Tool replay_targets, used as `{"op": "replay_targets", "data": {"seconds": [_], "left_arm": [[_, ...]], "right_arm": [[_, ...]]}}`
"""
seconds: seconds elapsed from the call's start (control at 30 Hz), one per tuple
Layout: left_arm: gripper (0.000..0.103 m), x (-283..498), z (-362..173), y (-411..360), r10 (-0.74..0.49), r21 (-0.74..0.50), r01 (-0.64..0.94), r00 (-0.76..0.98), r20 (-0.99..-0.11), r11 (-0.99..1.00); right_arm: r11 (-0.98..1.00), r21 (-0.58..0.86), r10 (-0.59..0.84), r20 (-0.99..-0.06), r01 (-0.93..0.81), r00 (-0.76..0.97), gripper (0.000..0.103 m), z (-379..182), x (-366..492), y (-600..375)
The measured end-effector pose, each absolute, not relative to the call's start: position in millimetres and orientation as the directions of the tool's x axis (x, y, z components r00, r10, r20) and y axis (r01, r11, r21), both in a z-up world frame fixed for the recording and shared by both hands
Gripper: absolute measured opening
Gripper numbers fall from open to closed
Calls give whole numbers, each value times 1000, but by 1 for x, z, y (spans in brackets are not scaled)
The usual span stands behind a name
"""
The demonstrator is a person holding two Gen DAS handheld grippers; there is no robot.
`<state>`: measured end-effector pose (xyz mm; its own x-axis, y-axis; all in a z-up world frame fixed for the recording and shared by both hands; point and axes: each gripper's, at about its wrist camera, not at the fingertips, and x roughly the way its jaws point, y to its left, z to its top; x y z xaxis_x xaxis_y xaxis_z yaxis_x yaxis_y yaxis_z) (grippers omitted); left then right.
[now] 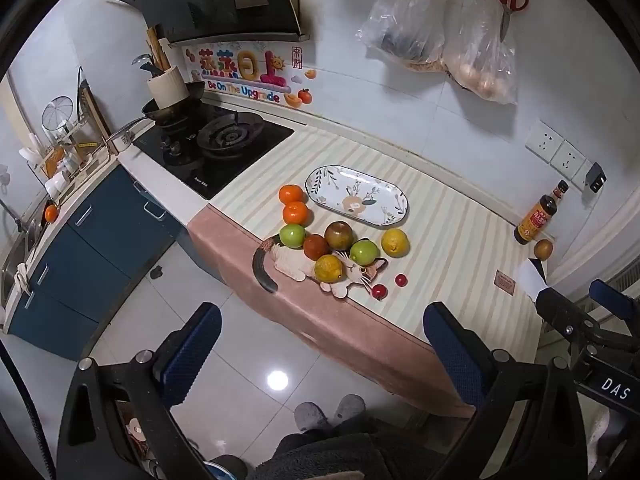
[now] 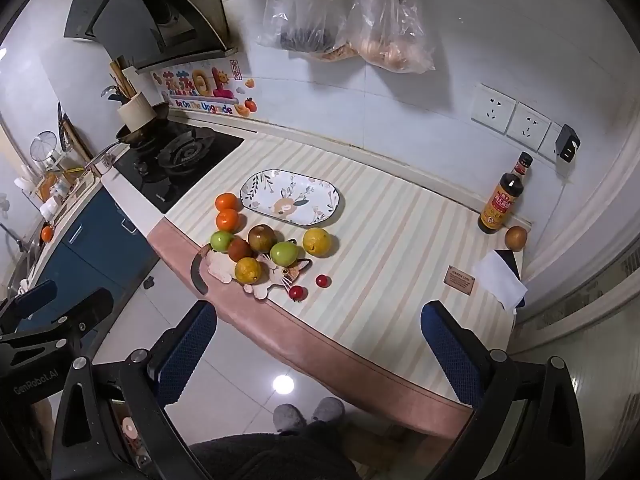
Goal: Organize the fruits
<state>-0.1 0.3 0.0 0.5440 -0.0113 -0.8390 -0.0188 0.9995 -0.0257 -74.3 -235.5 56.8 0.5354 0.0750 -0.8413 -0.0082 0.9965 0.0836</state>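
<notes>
Fruits (image 1: 340, 246) are lying in a loose cluster near the front edge of the desk (image 1: 460, 240), just in front of an empty oval plate (image 1: 356, 196): two oranges (image 1: 294, 204) beside the plate's left end, green and brown fruits and two lemons (image 1: 395, 242) partly sitting on a cat-shaped mat (image 1: 352, 276), and two small red tomatoes (image 1: 390, 286) nearest the edge. Nothing is lying on the plate, so the sorting appears not to have begun. The left hand-held gripper (image 1: 320, 356) and the right hand-held gripper (image 2: 318, 354) are both hovering well back from the desk over the floor, jaws standing wide apart with nothing between them. The next move likely calls for bringing one gripper forward and down over a single fruit at the rim of the cluster, a lemon or an orange, without nudging its neighbours.

A striped cloth is covering the desk. A stove (image 1: 216, 148) is sitting to the left, a sauce bottle (image 1: 538, 216) and another brown fruit (image 1: 543, 249) far right, plastic bags (image 1: 440, 36) hanging on the tiled wall.
</notes>
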Motion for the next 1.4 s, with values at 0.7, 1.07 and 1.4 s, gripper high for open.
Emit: {"op": "replay_targets", "data": {"seconds": [0.7,1.07,1.4], "left_arm": [[103,0,-6,0,-4,-19,-23,532,-847,1000],[103,1,-7,-1,-3,-15,-19,530,-848,1000],[103,9,-6,1,-3,-16,-19,531,-847,1000]], "right_arm": [[997,80,75,-854,-13,515,103,52,-68,-233],[997,83,76,-854,-10,515,103,50,-64,-235],[996,84,77,-853,-10,516,103,52,-62,-238]]}}
